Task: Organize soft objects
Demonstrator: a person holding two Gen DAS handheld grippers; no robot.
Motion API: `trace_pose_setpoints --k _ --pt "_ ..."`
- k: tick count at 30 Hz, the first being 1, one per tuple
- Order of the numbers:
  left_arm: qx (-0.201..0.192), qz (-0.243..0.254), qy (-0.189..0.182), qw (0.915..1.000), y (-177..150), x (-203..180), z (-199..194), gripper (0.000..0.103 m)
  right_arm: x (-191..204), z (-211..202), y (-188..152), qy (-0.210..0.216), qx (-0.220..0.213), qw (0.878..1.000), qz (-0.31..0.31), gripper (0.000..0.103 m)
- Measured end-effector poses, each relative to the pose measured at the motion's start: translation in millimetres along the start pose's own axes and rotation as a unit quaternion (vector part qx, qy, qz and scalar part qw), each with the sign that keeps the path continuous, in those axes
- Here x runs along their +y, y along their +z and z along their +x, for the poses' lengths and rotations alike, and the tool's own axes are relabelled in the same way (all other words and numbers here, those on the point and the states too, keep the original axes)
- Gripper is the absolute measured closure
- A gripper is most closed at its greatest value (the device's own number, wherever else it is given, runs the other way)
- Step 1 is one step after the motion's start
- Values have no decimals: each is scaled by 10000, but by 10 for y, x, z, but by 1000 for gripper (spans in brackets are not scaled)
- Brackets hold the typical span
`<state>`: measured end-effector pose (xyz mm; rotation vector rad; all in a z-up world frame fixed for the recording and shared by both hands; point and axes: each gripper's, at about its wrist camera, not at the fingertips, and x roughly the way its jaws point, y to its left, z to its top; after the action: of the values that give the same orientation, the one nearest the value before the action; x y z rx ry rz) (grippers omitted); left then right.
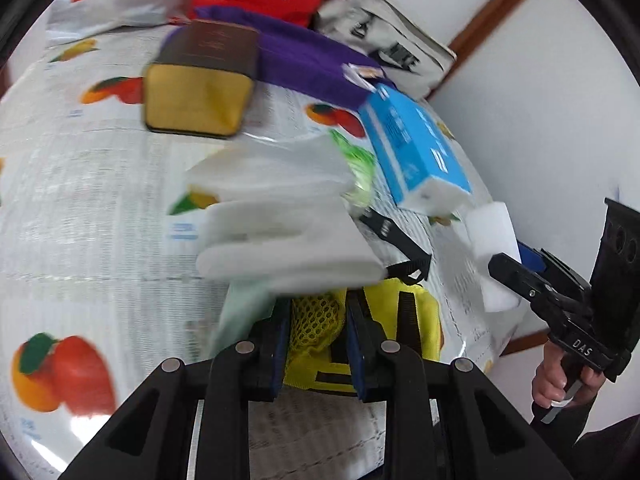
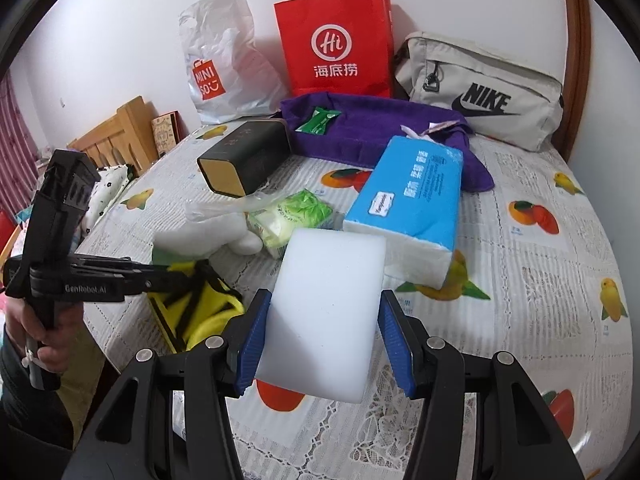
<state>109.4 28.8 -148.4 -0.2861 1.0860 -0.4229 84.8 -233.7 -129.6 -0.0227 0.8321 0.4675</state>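
My right gripper (image 2: 326, 320) is shut on a white foam block (image 2: 326, 304), held above the table's front; it also shows in the left wrist view (image 1: 492, 252). My left gripper (image 1: 318, 320) holds a yellow mesh bag (image 1: 316, 332) with black straps, seen in the right wrist view (image 2: 208, 312) at the table's left edge. A white plush (image 1: 280, 224) lies just beyond it. A blue tissue pack (image 2: 408, 208), a green-white soft packet (image 2: 296, 216) and a purple towel (image 2: 360, 132) lie mid-table.
A dark box with a gold end (image 2: 248, 156) lies left of the towel. A white plastic bag (image 2: 224, 68), a red paper bag (image 2: 336, 44) and a grey Nike bag (image 2: 484, 92) stand along the wall. The fruit-print tablecloth (image 2: 532, 264) covers the table.
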Motion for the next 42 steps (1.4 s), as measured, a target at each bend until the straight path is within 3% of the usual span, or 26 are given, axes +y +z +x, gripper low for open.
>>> trace_pose_setpoints --k 4,8,11,13,17,19,24,27,31,33,42 --pt "157 131 -264 9994 6 -122 136 78 18 4 0 -1 -3 10000 -30 50" --pt "152 173 -200 9995 5 -146 156 76 48 3 9 158 -19 9999 2 50" --pt "142 193 -146 9996 0 -146 99 65 101 18 -2 232 -15 9997 -61 50" --pt "81 280 -40 9996 -23 -133 22 52 133 39 -18 281 6 9995 -106 50" --pt "-267 226 27 9994 5 -94 -192 44 181 141 -62 420 153 9989 -110 50" --pt "-424 141 94 9990 40 -53 -257 35 215 191 -89 526 215 9983 -122 49" --pt "-459 -278 193 9984 215 64 -156 34 326 309 -131 670 340 9968 -262 49" --pt "-520 -434 301 9973 290 92 -53 39 343 377 -150 704 431 9962 -285 50" --pt "-513 -504 191 9972 347 139 26 84 339 444 -162 716 521 9957 -260 50" --pt "-552 -504 147 9971 367 149 6 91 338 462 -163 744 537 9955 -226 50" --pt "-995 -563 288 9930 469 326 -390 93 373 530 -131 622 614 9957 -307 50"
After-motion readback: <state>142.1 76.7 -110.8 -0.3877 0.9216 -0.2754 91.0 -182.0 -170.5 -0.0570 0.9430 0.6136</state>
